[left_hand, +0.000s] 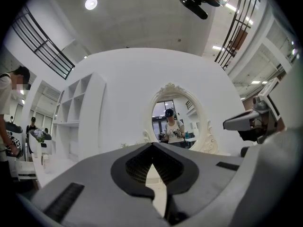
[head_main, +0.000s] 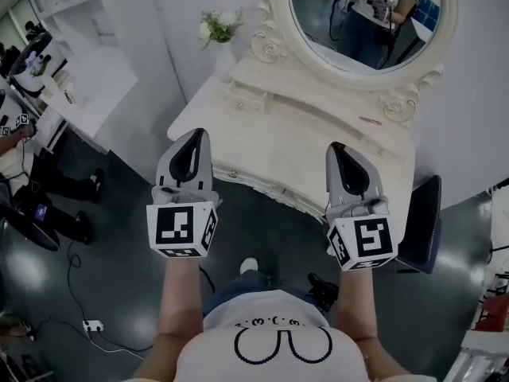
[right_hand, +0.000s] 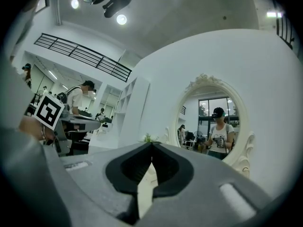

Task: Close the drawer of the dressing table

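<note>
The white dressing table (head_main: pixel 306 138) with its oval mirror (head_main: pixel 374 22) stands in front of me. Its carved front edge (head_main: pixel 266 185) carries a small knob (head_main: pixel 233 174); I cannot make out how far the drawer stands out. My left gripper (head_main: pixel 199 135) is shut and empty, its tip over the table's front left. My right gripper (head_main: pixel 337 146) is shut and empty too, over the front right. Both point level toward the mirror (left_hand: pixel 173 122). In the gripper views the jaws meet at the tips of the left gripper (left_hand: pixel 152 144) and the right gripper (right_hand: pixel 152 144).
A vase of flowers (head_main: pixel 219 29) stands at the table's back left, and a small pink item (head_main: pixel 370 120) lies near the mirror's base. A dark stool (head_main: pixel 421 221) is at the right. White shelving (head_main: pixel 79 70) and a person (head_main: pixel 24 173) are at the left. A power strip (head_main: pixel 93 325) lies on the floor.
</note>
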`<state>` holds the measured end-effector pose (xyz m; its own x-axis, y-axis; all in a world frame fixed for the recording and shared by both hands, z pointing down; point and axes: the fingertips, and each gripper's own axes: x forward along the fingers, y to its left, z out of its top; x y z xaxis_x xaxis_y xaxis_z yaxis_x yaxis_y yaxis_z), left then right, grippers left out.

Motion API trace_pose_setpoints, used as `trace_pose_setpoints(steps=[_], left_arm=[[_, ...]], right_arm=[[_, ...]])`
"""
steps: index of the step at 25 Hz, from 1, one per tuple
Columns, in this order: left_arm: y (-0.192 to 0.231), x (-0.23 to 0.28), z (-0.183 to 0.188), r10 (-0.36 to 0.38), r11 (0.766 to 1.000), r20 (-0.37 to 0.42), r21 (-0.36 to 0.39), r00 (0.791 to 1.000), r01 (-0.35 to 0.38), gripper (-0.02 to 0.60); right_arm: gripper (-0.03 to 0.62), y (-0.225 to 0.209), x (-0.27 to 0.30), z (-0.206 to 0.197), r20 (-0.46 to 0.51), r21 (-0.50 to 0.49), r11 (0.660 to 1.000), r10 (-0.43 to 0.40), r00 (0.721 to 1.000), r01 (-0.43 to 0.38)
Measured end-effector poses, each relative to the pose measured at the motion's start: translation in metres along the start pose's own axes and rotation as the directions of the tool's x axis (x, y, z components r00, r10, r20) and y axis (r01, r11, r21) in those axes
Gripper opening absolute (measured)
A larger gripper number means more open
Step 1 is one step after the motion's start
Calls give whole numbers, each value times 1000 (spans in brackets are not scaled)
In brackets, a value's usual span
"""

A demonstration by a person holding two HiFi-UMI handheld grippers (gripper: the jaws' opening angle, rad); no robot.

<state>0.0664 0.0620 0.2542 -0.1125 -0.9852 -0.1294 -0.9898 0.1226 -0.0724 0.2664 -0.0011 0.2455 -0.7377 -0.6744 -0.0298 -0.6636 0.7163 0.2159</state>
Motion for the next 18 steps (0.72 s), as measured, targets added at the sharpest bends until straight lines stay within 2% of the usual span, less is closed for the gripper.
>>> trace_pose_setpoints(steps=[8, 18], left_arm=[[51, 18, -18, 10, 1000, -34, -14, 999, -10, -2], [92, 45, -44, 48, 998, -78, -29, 996, -50, -2]], right_arm=[[-2, 25, 53, -7, -34, -6, 1000, 26, 999, -26], [-2, 29, 111, -30, -59, 24, 998, 56, 997, -55]])
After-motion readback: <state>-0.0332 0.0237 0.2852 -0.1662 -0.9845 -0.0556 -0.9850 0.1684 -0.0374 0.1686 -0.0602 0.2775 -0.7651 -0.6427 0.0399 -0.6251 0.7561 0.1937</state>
